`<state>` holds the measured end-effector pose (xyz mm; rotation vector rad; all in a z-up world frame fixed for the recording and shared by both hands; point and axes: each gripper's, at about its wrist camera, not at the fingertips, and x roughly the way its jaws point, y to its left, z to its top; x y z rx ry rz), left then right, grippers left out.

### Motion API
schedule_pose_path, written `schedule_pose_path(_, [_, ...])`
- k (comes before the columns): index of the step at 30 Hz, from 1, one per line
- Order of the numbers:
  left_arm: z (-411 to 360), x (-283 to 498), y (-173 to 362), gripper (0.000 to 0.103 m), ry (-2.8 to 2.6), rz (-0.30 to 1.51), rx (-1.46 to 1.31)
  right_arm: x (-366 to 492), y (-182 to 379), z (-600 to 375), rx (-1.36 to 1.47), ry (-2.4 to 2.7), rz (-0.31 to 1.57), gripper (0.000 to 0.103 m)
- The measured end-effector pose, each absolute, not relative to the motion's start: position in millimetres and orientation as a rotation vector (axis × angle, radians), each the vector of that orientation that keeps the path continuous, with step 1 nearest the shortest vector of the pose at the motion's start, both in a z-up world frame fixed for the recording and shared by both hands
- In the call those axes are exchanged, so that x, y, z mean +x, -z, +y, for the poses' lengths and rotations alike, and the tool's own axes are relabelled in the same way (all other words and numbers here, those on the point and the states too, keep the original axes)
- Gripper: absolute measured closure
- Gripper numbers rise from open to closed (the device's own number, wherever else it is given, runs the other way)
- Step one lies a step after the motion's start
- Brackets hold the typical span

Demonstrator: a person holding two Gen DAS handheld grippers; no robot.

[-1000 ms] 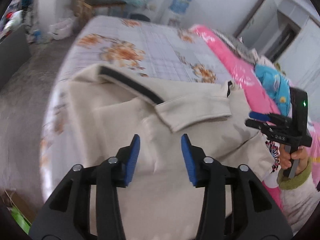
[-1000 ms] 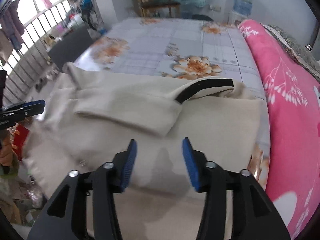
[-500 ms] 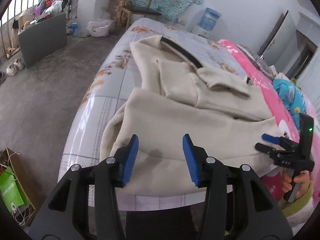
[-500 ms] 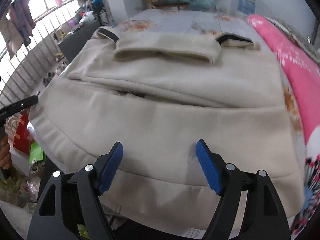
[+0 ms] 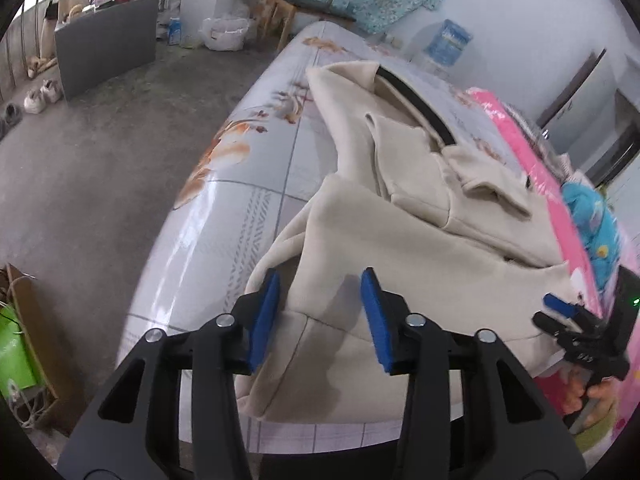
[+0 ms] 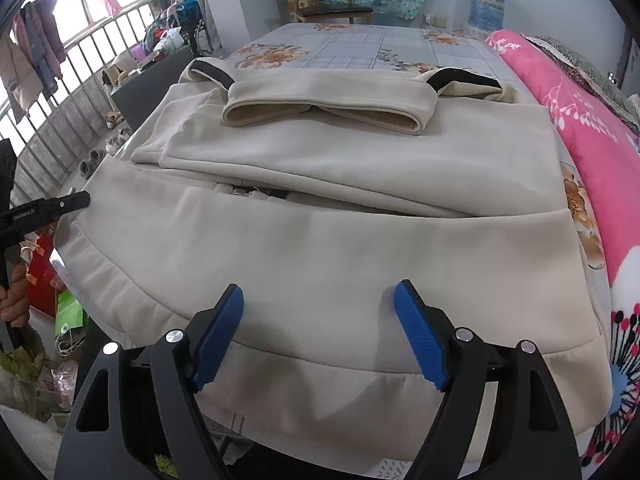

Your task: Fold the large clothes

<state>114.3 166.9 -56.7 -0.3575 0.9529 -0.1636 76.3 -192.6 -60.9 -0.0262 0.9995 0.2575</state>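
- Lying flat on the bed (image 5: 256, 216), the cream garment (image 6: 320, 240) has its sleeves folded in and its hem at the near edge.
- Left gripper (image 5: 318, 316): jaws closing over the hem's left corner, pads not yet pressing; it should bite both layers.
- Right gripper (image 6: 318, 338): jaws wide above the hem; it should grip level with the left.
- The hem's underside is hidden.
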Motion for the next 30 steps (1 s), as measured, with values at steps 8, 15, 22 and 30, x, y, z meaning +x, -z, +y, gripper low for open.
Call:
schedule_pose_path(8, [170.1,109.1,48.2,0.068,0.332,0.883,-0.485,76.5,61.1,-192.2,-0.03,-0.257,0.999,0.027])
schedule_pose_path(15, [172.5,129.4,64.5,0.068,0.297,0.954,-0.531,76.2,61.6,-192.0,-0.03,-0.255,0.996,0.027])
schedule_pose_path(22, [141.2,131.2,57.2,0.068,0.278,0.924,-0.346,76.6,62.2,-191.5,-0.036,-0.255,0.993,0.026])
schedule_pose_path(30, [104.5,130.2,57.3,0.071,0.083,0.928,-0.046,74.2,62.3,-193.6,-0.029,-0.257,0.98,0.026])
